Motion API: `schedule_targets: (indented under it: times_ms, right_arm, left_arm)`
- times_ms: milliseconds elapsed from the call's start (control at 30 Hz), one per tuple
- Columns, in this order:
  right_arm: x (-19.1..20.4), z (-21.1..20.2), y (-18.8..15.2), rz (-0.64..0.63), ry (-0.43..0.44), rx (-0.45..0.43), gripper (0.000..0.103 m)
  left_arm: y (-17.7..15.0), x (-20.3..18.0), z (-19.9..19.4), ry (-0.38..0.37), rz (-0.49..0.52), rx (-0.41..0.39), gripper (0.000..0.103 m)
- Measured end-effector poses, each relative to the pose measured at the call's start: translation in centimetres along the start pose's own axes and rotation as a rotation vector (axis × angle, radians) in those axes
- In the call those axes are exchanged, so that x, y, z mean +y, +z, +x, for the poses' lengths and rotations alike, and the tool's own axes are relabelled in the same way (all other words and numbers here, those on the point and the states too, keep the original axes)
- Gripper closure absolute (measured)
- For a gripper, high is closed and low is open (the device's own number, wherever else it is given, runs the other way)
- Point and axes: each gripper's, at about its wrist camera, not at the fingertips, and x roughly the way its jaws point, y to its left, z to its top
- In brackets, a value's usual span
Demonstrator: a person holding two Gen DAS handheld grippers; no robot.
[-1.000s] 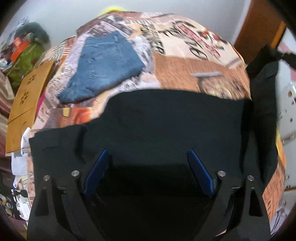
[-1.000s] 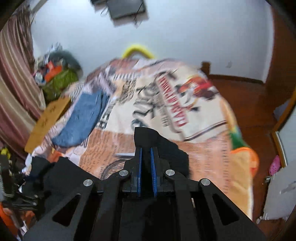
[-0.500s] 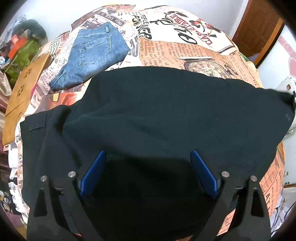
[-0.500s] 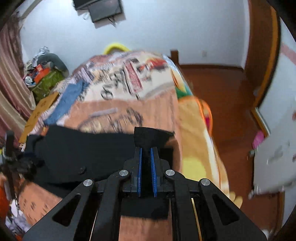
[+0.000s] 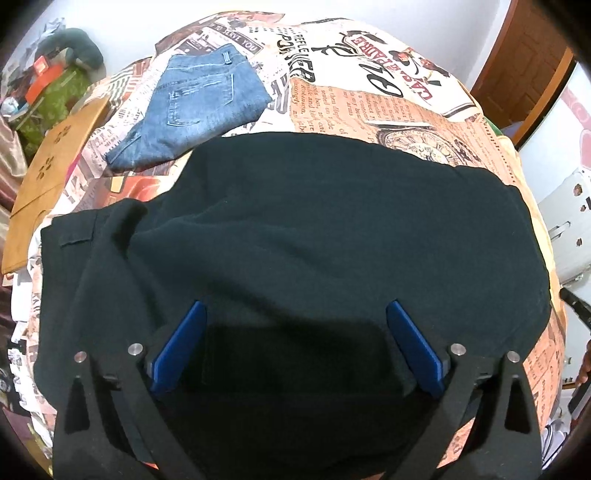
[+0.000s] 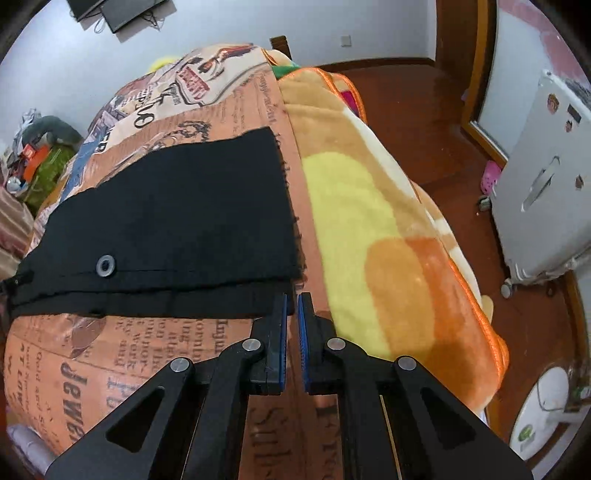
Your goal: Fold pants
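A home bedroom. A bed fills most of both views, covered in a newspaper-print spread, with a yellow and orange fleece blanket along one side. Folded jeans lie on the bed. Around it are white walls, a dark wooden floor, a wooden door, a wall-mounted screen and a pile of clutter in one corner.

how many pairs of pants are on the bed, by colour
black pants: 1
blue jeans: 1
total: 2
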Motion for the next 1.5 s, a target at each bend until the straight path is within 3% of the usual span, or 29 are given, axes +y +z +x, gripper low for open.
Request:
schedule_targets:
  times_ms: [167,333,433,600,867,1000,1167,1333,1500]
  right_arm:
    - [2.9,-2.1,2.1,-0.082,0.03,-0.068,0.096]
    - [8.3,-3.4,4.4,-0.209,0.073,-0.129,0.076]
    - [12.5,-3.8,5.6,-0.303,0.11,-0.158,0.069]
    - [18.6,-3.0,7.3,-0.429,0.156,-0.169,0.058]
    - [28.6,0.9,8.9,-0.602,0.257,-0.108,0.054]
    - [32.9,3.6,9.1,-0.672,0.281,-0.064,0.054]
    - [36.6,6.6,9.2,-0.746,0.305,0.002,0.054]
    - [40.2,10.0,9.6,-0.796,0.324,0.071,0.054]
    - [42.9,13.4,10.2,-0.814,0.335,0.135,0.054]
  left_arm:
    - [0.2,1.3,-2.7,0.069,0.018,-0.088,0.003]
    - [0.4,6.4,-6.6,0.13,-0.047,-0.194,0.003]
    - [0.5,10.5,-7.9,0.162,-0.108,-0.218,0.003]
    - [0.3,18.0,-7.3,0.193,-0.229,-0.165,0.003]
    - [-0.2,24.7,-2.7,0.12,-0.326,-0.06,0.004]
    - [0.1,25.3,-0.1,0.054,-0.302,-0.006,0.024]
    - [0.6,25.6,2.1,0.039,-0.271,0.016,0.03]
    - [1.2,25.0,2.7,0.05,-0.225,-0.011,0.055]
    - [1.2,24.3,2.5,0.107,-0.164,-0.05,0.071]
